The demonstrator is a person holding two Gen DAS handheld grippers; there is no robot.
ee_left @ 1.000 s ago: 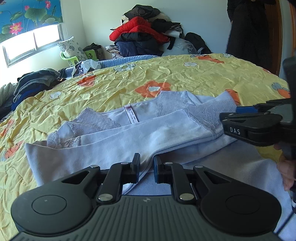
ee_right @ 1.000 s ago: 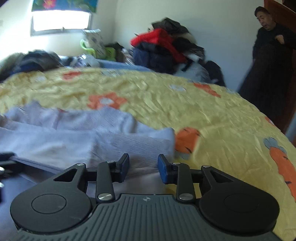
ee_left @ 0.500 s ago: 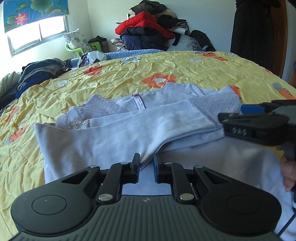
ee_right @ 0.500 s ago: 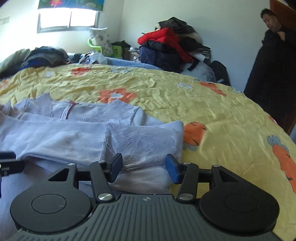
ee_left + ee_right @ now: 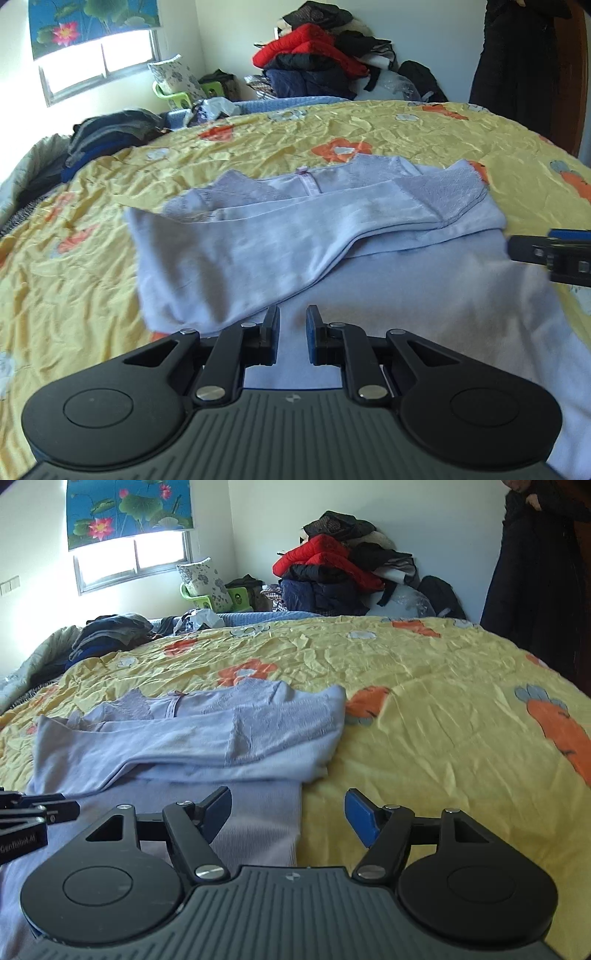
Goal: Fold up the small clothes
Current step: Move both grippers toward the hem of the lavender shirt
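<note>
On the yellow flowered bed (image 5: 369, 122), left of the lilac garment, a stack of dark folded clothes (image 5: 107, 136) lies near the window-side edge, well apart from the work.

The lilac garment (image 5: 280, 236) lies flat at the near middle of the bed, neckline and label away from the cameras, lace shoulder panels showing. Both sleeves are laid across the chest; the lower body is unfolded and runs toward the cameras.

The left hand-held gripper (image 5: 292, 334) hovers over the garment's lower body near its left side, fingers narrowly parted, nothing between them.

The right hand-held gripper (image 5: 288, 812) stands at the garment's right edge, fingers spread wide, straddling the side seam and bare bedcover; it grips nothing.

Behind the garment, a heap of red and dark coats (image 5: 332, 568) sits against the wall; to its right a person in dark clothing (image 5: 532, 561) stands beside the bed.

Judgement: the sleeve step appears complete; the bottom-to-top fold is pending. The next move calls for each gripper to pinch a hem corner, out of view below the frames, and carry the hem evenly toward the neckline without disturbing the sleeves.
</note>
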